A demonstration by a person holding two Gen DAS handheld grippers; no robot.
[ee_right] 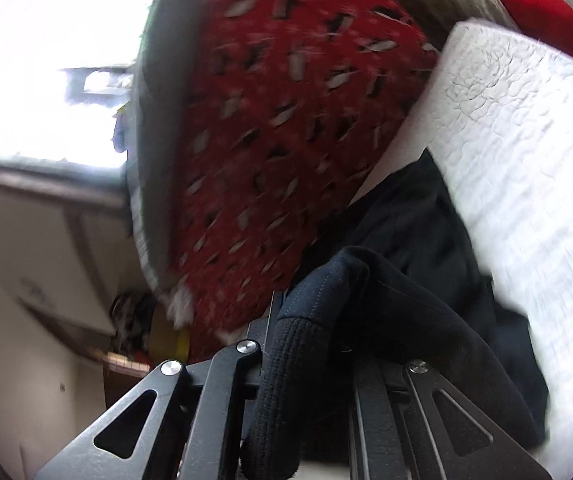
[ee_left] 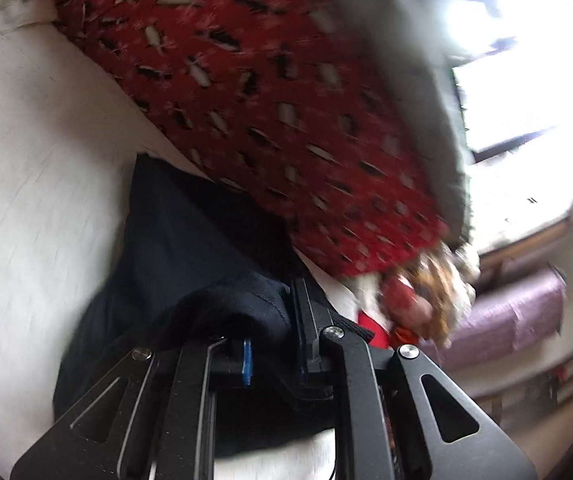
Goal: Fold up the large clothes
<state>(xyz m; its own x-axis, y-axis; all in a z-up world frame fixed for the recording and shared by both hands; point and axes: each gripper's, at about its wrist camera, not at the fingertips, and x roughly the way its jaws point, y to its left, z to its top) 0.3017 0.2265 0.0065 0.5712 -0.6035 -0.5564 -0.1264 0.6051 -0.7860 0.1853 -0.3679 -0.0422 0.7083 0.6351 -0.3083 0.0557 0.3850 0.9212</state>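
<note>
A dark navy garment is lying bunched on a white bed cover and reaching right up into both tools. In the left wrist view its folded edge is sitting between the black fingers of the left gripper, which is clenching the cloth; the fabric is spilling over the left finger and hiding most of it, while the rest is trailing away from the tool across the cover. In the right wrist view the same garment is running into the right gripper, whose fingers are closing tight on it: a ribbed cuff is hanging down over the middle of the tool, and a smoother hem is humping up just above the fingertips.

Just beyond the garment, a red blanket with a pattern of white and black flecks is lying on the bed, its edge overlapping the far side of the dark cloth. To the right in the right wrist view, a white quilted mattress is lying beside the garment. A bright window is glaring behind the blanket. Both views are blurring.
</note>
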